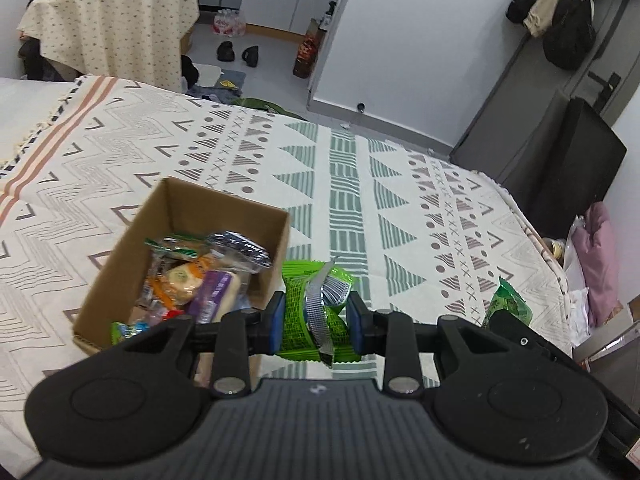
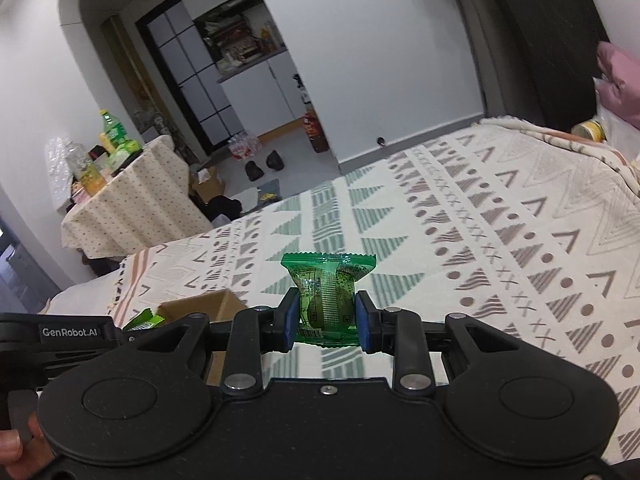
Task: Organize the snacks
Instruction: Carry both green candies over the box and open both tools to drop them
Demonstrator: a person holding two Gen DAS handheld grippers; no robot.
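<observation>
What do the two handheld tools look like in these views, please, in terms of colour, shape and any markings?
Both the left tool and the right tool are matte black, with a ribbed central body, two rounded disc-shaped housings, silver pivot pins and blue pads on the fingers. In the right wrist view, the left tool's side carries white "GenRobot.AI" lettering. No cables or sleeves show.

Glossy crinkled plastic is gleaming on the green packet (image 1: 310,312), with silvery foil showing; the box (image 1: 120,264) at nine o'clock is looking like matt brown cardboard, and the woven bedspread (image 1: 400,184) is lying matt.
</observation>
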